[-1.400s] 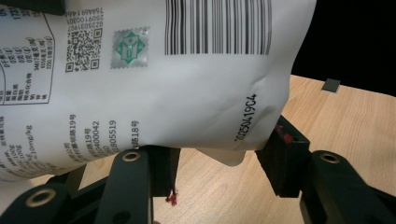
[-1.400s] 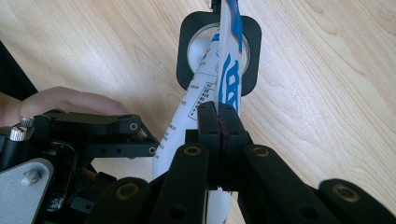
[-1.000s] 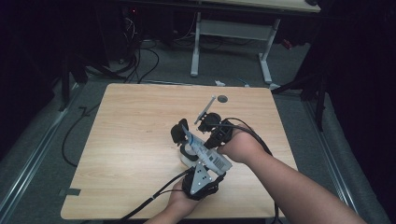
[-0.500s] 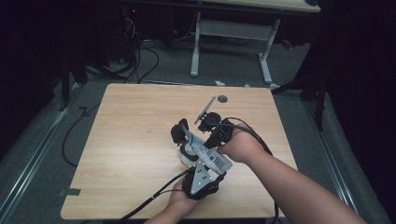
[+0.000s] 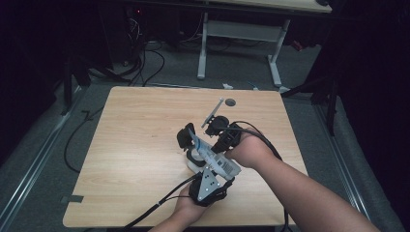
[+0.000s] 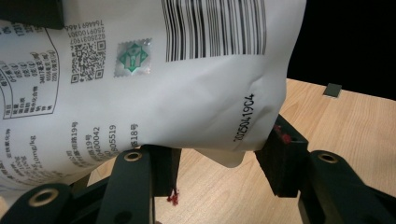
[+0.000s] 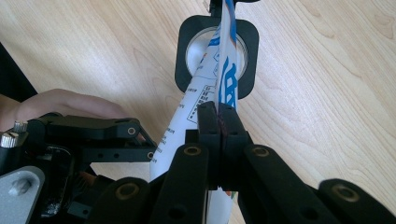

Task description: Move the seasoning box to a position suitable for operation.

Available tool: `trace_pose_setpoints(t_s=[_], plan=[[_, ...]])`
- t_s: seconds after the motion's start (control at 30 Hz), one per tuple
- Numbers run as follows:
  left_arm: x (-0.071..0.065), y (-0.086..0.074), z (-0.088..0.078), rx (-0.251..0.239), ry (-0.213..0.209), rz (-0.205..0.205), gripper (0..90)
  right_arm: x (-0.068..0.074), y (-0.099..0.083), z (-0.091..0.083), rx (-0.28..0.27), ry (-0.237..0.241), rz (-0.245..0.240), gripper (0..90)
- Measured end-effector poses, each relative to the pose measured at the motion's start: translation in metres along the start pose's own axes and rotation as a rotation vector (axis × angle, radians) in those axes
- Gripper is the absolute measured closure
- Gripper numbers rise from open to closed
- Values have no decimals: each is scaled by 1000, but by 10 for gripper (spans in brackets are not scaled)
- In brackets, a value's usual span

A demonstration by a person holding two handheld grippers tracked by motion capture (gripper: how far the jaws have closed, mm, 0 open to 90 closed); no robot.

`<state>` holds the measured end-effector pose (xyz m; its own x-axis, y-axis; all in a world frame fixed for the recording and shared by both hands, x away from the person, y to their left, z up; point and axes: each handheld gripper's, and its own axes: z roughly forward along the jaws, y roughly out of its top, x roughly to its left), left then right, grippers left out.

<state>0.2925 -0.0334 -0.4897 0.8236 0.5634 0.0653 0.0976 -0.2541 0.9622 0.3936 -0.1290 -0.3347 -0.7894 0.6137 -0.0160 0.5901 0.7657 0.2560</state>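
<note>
A white printed pouch (image 5: 212,157), a soft packet, is held above the middle of the worktop (image 5: 135,140) between both claws. The right claw (image 7: 218,122) is pinched tight on the packet's thin edge; the left claw (image 6: 217,163) stands part-way open around the bulging lower body, its pads against the film. A black-framed round holder (image 7: 184,56) lies beyond on the wood. To handle it well, keep the edge pinch firm and avoid crushing the filled part.
</note>
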Motion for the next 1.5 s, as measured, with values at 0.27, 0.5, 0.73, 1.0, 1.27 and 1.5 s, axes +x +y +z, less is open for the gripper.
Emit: trace_pose_setpoints(t_s=[0.27, 0.5, 0.73, 1.0, 1.27, 1.5], plan=[[0, 1, 0, -6, 2, -1, 537, 1, 1, -1, 4, -4, -3, 900], [1, 1, 0, -7, 4, -1, 537, 1, 2, 0, 3, -5, -8, 900], [1, 2, -1, -9, 4, -1, 538, 1, 3, 0, 3, -5, -4, 900], [1, 3, -1, -17, 6, -4, 539, 1, 4, -2, 2, -8, -10, 900], [1, 4, -1, -20, 8, -5, 540, 1, 5, -2, -2, -8, -16, 900], [1, 4, -1, -21, 8, -4, 540, 1, 5, -2, 0, -8, -16, 900]])
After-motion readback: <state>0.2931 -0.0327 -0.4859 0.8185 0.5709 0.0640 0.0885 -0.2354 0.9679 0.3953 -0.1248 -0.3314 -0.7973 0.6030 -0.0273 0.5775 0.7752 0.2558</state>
